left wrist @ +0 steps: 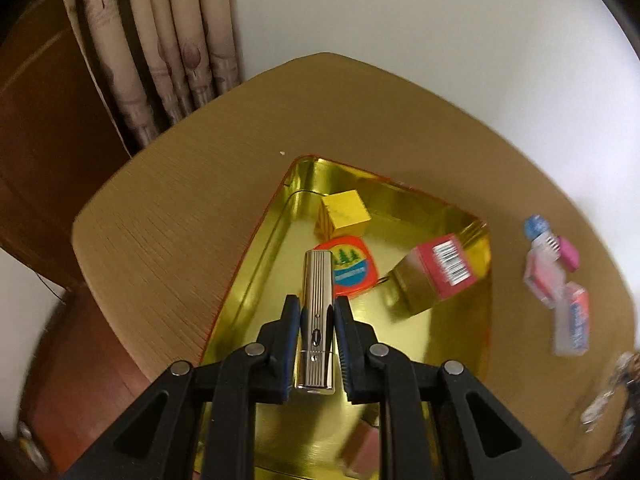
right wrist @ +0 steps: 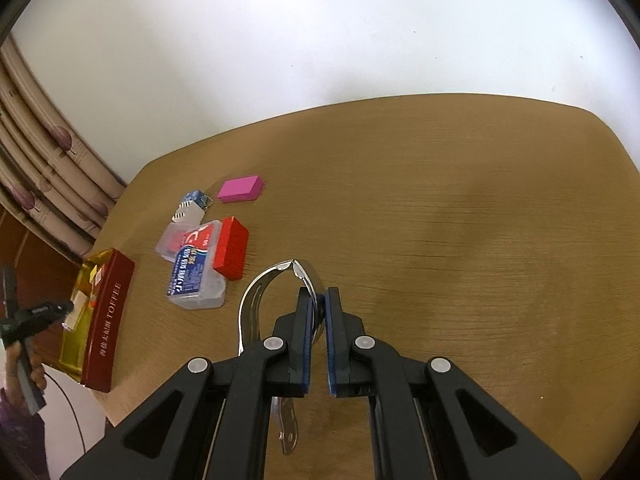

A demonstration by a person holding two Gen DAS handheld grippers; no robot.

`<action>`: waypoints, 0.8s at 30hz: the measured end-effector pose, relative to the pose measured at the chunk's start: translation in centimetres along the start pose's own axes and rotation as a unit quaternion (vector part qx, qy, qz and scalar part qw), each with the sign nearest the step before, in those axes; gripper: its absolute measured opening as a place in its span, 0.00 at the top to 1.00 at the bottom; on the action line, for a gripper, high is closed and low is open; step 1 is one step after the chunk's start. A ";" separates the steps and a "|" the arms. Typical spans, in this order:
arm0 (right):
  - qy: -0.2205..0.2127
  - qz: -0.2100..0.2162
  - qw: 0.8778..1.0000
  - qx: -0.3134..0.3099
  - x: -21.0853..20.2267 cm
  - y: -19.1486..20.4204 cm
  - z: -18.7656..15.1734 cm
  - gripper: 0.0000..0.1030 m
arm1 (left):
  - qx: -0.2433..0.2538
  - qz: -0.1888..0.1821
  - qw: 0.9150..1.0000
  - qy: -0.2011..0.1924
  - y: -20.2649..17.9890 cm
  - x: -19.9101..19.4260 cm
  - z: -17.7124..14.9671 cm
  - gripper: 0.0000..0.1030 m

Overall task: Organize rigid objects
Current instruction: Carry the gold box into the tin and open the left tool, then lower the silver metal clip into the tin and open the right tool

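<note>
My left gripper (left wrist: 316,304) is shut on a ribbed silver lighter (left wrist: 317,312) and holds it above the gold tray (left wrist: 264,264). In the tray lie a yellow cube (left wrist: 346,213), an orange badge-like tin (left wrist: 350,266) and a red and gold box (left wrist: 438,274). My right gripper (right wrist: 318,294) is shut on a metal nail clipper (right wrist: 276,284) above the wooden table (right wrist: 440,220). In the right wrist view the tray (right wrist: 108,312) shows as a red-sided box at the table's left edge, with the left gripper (right wrist: 68,314) over it.
On the table between tray and right gripper lie a pink eraser (right wrist: 241,189), a red block (right wrist: 231,248), a clear plastic case with blue label (right wrist: 194,276), a second clear case (right wrist: 182,238) and a small blue-white item (right wrist: 192,205). Curtains (left wrist: 160,48) hang behind the table's left corner.
</note>
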State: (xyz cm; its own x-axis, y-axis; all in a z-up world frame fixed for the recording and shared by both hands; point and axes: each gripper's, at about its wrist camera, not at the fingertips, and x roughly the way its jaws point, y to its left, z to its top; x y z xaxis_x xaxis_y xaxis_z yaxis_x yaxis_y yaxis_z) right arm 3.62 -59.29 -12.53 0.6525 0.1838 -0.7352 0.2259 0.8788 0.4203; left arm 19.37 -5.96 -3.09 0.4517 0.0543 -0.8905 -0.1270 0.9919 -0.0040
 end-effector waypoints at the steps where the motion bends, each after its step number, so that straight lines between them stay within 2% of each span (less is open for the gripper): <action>1: 0.000 0.000 1.000 -0.001 -0.2 0.2 0.0 0.95 | 0.008 0.009 1.000 -0.002 -0.2 0.1 -0.2 0.83; 6: -0.003 0.011 1.000 -0.003 -1.0 1.2 0.2 0.95 | 0.037 0.025 0.999 -0.023 -0.8 -0.6 -0.7 0.81; 9: -0.006 0.019 1.000 -0.010 -1.6 2.3 0.3 0.95 | 0.059 0.042 0.996 -0.045 -1.1 -1.8 -0.9 0.73; 12: -0.007 0.037 0.999 -0.015 -2.3 4.0 0.6 0.94 | 0.045 0.044 0.995 -0.073 -0.4 -3.8 -1.6 0.70; 14: -0.010 0.053 0.998 -0.024 -2.9 5.8 1.0 0.94 | 0.011 0.032 0.995 -0.098 1.0 -5.6 -2.8 0.68; 16: -0.010 0.076 0.996 -0.037 -3.3 8.3 1.5 0.94 | -0.032 0.020 0.990 -0.133 3.1 -7.7 -5.0 0.63; 18: -0.005 0.101 0.993 -0.054 -3.3 11.3 2.0 0.94 | -0.050 0.023 0.987 -0.151 4.3 -8.7 -7.0 0.61; 24: 0.031 0.165 0.981 -0.102 -0.9 21.4 2.2 0.94 | -0.062 0.054 0.985 -0.150 7.0 -9.2 -12.9 0.60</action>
State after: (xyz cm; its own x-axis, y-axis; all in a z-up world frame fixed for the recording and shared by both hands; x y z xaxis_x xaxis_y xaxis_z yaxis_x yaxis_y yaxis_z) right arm 9.46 -41.55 -1.74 0.6191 0.4937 -0.6108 -0.1438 0.8358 0.5298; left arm 2.93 -0.97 -0.77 0.6675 0.2093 -0.7146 -0.2877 0.9576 0.0118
